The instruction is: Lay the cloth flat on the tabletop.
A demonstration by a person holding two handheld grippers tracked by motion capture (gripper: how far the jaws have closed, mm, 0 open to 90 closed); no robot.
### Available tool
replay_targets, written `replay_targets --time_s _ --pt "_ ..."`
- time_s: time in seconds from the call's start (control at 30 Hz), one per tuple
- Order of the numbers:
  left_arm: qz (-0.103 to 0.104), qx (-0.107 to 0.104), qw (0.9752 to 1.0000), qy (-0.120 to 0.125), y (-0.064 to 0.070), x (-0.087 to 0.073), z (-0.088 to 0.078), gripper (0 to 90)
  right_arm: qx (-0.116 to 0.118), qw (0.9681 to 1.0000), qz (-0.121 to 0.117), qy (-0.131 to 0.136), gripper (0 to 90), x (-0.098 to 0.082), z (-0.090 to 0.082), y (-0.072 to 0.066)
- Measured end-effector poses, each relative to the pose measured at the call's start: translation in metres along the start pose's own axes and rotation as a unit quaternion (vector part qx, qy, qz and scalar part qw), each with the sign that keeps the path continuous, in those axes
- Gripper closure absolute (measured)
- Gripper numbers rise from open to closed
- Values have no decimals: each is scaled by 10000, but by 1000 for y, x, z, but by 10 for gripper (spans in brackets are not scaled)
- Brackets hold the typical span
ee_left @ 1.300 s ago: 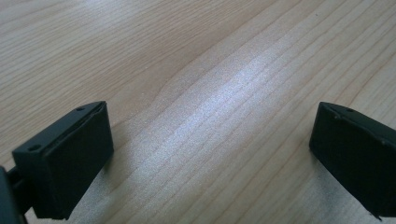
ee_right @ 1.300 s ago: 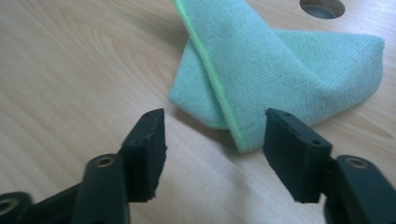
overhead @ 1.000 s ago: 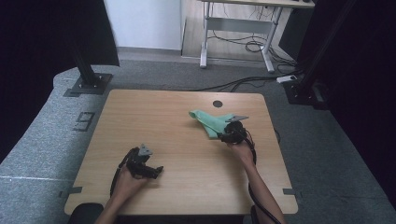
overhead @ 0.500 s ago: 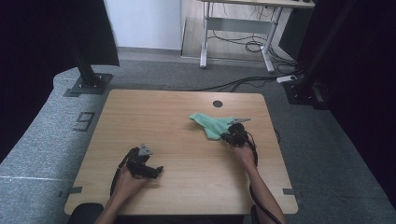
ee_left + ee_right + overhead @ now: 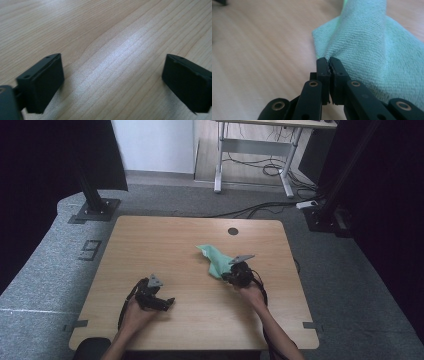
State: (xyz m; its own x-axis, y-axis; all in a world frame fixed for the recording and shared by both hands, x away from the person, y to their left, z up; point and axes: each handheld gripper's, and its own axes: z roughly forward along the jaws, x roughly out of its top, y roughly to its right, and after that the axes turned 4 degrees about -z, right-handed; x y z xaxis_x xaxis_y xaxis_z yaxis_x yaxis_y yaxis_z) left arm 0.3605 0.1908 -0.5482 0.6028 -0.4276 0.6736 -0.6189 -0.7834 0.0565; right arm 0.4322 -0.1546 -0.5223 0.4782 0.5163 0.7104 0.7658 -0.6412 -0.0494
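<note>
A mint-green cloth (image 5: 211,258) lies bunched right of the middle of the wooden table (image 5: 165,240). My right gripper (image 5: 226,276) sits at the cloth's near end, shut on a pinched fold. In the right gripper view, the jaws (image 5: 329,62) meet on the cloth (image 5: 367,47), which rises into a ridge from the pinch. My left gripper (image 5: 169,303) rests near the front left of the table, far from the cloth. It is open, and its jaws have just closed in slightly. Between its jaws (image 5: 112,75) there is bare wood.
A round dark cable hole (image 5: 233,231) sits near the table's far edge. Black stand bases stand on the grey floor at far left (image 5: 95,210) and far right (image 5: 325,217). A desk frame with cables (image 5: 255,160) is behind.
My right gripper has shut on the cloth and pulled it left and toward the near side. The cloth has bunched into a narrower shape. The left hand has stayed in place.
</note>
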Motion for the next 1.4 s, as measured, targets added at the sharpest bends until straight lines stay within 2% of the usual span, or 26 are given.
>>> replay_targets --time_s 0.13,0.3,0.47,0.53,0.67,0.77,0.93,1.07,1.1,1.17,1.23,1.4 --pt "17 -8 10000 6 1 2 -1 153 233 9997 -87 30 858 1 2 -18" --pt "118 -64 9999 30 7 7 -2 194 503 9985 -199 31 857 -1 4 -39" --pt "239 -271 9991 240 16 15 -5 271 711 9969 -334 31 856 0 7 -56" --pt "379 -395 9980 326 22 22 -5 315 770 9963 -387 28 856 1 9 -62" --pt "517 -520 9967 351 27 31 1 381 852 9952 -477 28 856 3 12 -72" --pt "551 -725 9952 368 29 37 8 427 887 9948 -507 15 855 4 13 -76" --pt "650 -937 9931 290 33 43 25 452 879 9950 -483 11 854 1 14 -77" --pt "761 -985 9922 83 37 44 36 604 883 9950 -457 15 854 0 13 -75" --pt "772 -1002 9919 124 37 44 37 645 874 9951 -467 16 855 0 13 -75" --pt "766 -1082 9911 84 37 45 37 766 846 9953 -478 36 855 0 11 -74" --pt "780 -1090 9909 134 36 45 34 830 748 9958 -523 94 854 1 7 -72" --pt "751 -1065 9910 316 34 49 23 857 517 9971 -479 271 855 4 -9 -59"
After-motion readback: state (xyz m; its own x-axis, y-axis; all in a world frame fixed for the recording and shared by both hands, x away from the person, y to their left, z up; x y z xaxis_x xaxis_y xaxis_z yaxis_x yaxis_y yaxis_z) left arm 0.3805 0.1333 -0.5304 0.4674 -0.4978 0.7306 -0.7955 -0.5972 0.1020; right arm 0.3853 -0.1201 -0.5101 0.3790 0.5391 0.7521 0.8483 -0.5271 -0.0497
